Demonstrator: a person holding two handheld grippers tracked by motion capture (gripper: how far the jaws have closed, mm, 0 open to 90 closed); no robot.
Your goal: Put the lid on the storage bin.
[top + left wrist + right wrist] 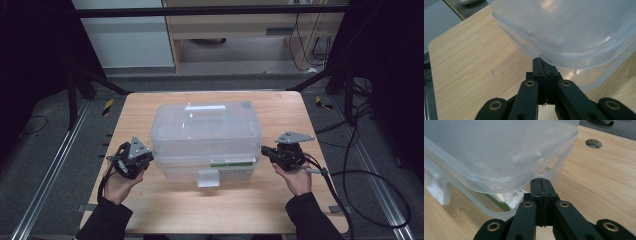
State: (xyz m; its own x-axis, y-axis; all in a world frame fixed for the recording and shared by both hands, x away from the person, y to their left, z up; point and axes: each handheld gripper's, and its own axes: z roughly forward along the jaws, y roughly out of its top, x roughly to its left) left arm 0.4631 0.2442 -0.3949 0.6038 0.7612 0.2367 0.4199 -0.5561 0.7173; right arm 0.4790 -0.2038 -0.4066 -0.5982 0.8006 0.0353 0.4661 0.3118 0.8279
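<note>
So the clear storage box (206, 135) is flanked dead centre: left gripper (148, 159) and right gripper (265, 151) are parked under its lid rim, jaws closed on nothing.

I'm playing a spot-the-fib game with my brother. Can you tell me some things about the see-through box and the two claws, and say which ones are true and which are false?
1. The plastic box sits on a wooden table. True.
2. The left claw is wide open. False: its jaws are shut together, with the tip right at the box's lid edge.
3. The right claw is shut. True.
4. The box is solid red. False: it is clear and you can see through it.
5. The box has a white latch on the side facing the person. True.
6. The table has no holes. False: a round hole is in it.
</note>
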